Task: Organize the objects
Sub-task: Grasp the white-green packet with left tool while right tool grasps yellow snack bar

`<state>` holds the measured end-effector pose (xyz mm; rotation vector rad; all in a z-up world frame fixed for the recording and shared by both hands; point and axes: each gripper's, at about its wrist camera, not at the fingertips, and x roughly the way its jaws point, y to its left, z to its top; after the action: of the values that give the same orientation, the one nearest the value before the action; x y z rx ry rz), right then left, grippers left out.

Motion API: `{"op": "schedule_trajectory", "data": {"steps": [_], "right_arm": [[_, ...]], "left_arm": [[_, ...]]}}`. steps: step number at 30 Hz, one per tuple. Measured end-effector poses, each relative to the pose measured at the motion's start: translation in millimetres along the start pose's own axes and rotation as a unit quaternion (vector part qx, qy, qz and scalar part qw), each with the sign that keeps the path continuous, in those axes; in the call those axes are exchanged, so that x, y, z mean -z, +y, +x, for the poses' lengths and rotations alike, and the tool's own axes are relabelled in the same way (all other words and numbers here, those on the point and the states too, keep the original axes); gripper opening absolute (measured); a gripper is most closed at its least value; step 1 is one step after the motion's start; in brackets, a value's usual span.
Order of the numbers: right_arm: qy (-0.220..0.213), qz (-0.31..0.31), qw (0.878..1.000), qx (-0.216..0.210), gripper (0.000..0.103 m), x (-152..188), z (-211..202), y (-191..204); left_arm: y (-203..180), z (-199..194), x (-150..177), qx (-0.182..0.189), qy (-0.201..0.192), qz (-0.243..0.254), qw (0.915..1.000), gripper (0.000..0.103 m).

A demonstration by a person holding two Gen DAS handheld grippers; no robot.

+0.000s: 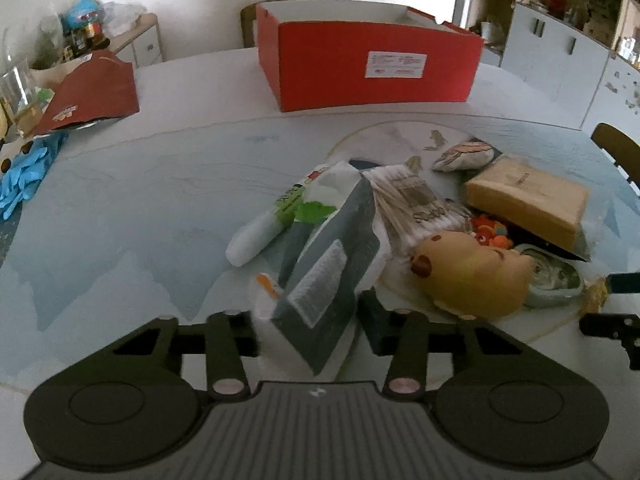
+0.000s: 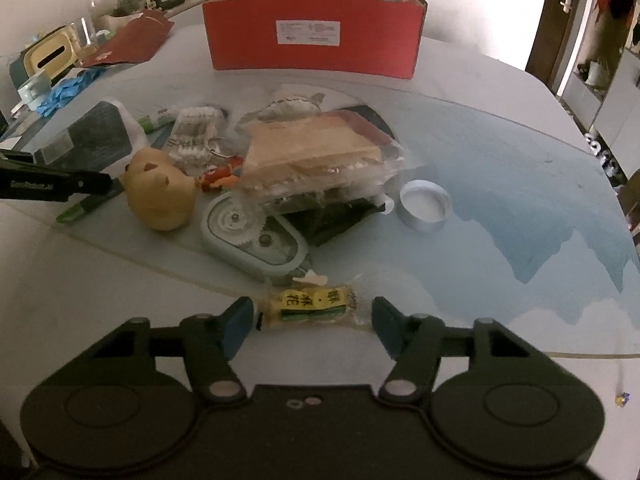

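My left gripper [image 1: 310, 324] is shut on the near end of a grey and white packet [image 1: 332, 264], which tilts up from the pile. In the right wrist view the same gripper [image 2: 56, 186] reaches in from the left beside a yellow bear toy [image 2: 160, 196]. My right gripper [image 2: 310, 316] is shut on a small clear snack packet with a yellow label [image 2: 308, 302], one pad at each end, near the table's front. An open red box [image 1: 372, 68] stands at the back of the table.
The pile holds a cotton swab pack [image 1: 412, 204], a white tube [image 1: 264, 228], a tan tissue pack [image 2: 312, 152], a pale green gear case [image 2: 252, 236] and a tape roll [image 2: 424, 204]. Blue gloves [image 1: 24, 176] and a red envelope [image 1: 92, 96] lie far left.
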<state>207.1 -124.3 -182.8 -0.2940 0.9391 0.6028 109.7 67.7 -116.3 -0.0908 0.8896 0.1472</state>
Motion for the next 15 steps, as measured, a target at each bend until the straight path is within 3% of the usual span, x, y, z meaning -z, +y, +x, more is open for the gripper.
{"op": "schedule_trajectory", "data": {"steps": [2,7,15], "right_arm": [[-0.004,-0.002,1.0,0.002,0.056,0.1,-2.3,1.5],[-0.01,0.003,1.0,0.008,0.054,-0.2,-7.6,1.9],[-0.029,0.014,0.999,0.015,0.051,0.8,-26.2,4.5]], "left_arm": [[-0.2,-3.3,1.0,0.008,-0.003,0.0,1.0,0.033],[2.8,-14.4,5.0,0.017,-0.012,-0.01,0.9997,0.027],[9.1,-37.8,12.4,0.03,-0.026,-0.026,0.9989,0.026]]}}
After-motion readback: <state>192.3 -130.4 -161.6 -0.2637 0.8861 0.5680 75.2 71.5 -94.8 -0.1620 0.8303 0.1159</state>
